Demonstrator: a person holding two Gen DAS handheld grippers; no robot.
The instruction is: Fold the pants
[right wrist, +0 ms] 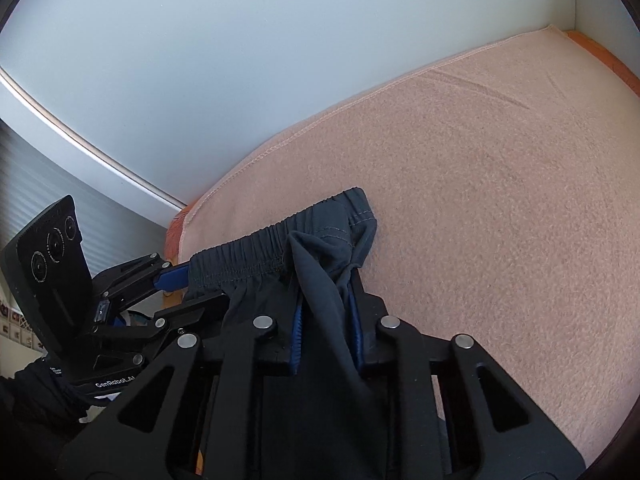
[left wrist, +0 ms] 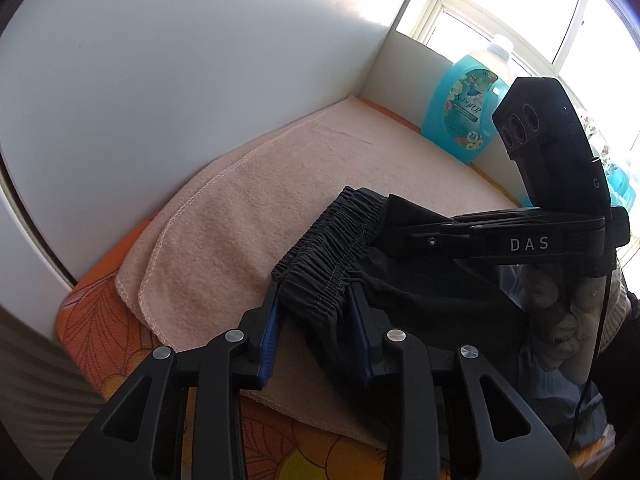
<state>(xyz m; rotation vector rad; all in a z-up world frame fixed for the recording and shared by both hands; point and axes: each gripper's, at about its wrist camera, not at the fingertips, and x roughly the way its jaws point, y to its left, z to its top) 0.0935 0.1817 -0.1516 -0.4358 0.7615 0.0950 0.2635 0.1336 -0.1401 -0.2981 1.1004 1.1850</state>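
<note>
Dark pants (left wrist: 332,240) lie bunched on a pink towel (left wrist: 240,208), the gathered elastic waistband facing the wall. My left gripper (left wrist: 316,304) is shut on the near end of the waistband, which fills the gap between its blue pads. In the right wrist view my right gripper (right wrist: 326,312) is shut on a fold of the pants (right wrist: 256,256) at the waistband's other end. The cloth hangs down between its fingers. The left gripper (right wrist: 180,280) shows at the left there, clamping the band. The right gripper (left wrist: 396,216) reaches in from the right in the left wrist view.
The towel (right wrist: 480,200) covers an orange flowered surface (left wrist: 100,312) set against a white wall (left wrist: 200,60). A turquoise detergent bottle (left wrist: 460,108) stands in the far corner by a bright window. A gloved hand (left wrist: 560,312) holds the right gripper's handle.
</note>
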